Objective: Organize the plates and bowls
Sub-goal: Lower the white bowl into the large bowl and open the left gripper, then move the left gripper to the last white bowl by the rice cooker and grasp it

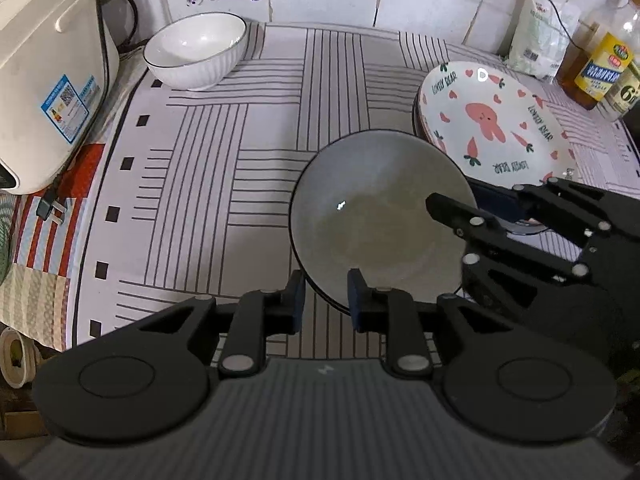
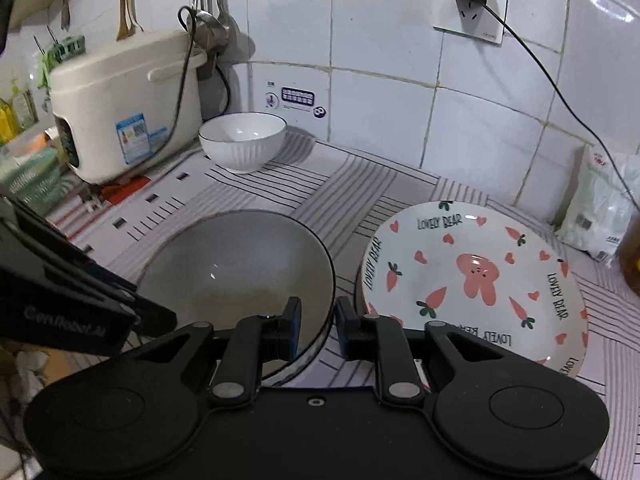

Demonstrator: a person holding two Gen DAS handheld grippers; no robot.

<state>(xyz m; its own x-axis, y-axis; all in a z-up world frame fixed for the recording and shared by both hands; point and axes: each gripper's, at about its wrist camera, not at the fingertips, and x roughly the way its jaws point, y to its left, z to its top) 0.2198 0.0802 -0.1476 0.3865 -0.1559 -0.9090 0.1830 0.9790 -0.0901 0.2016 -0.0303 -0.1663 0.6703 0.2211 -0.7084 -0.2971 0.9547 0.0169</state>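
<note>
Pinched the near rim of the round grey ceramic bowl (image 1: pixel 376 216) with the black left gripper (image 1: pixel 326 306). Straddled its right rim with the black right gripper (image 2: pixel 318 322), jaws close together; could not tell if squeezing. Sat on the striped white cloth (image 1: pixel 224 152), just beside the bunny-printed round plate (image 1: pixel 496 120). Farther back, spotted the ribbed white bowl (image 1: pixel 196 52) near the cream rice cooker (image 1: pixel 48 80).

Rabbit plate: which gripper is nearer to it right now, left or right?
Right. The right gripper straddles the grey bowl rim just beside the rabbit plate; the left gripper straddles that rim farther round, away from the plate.
</note>
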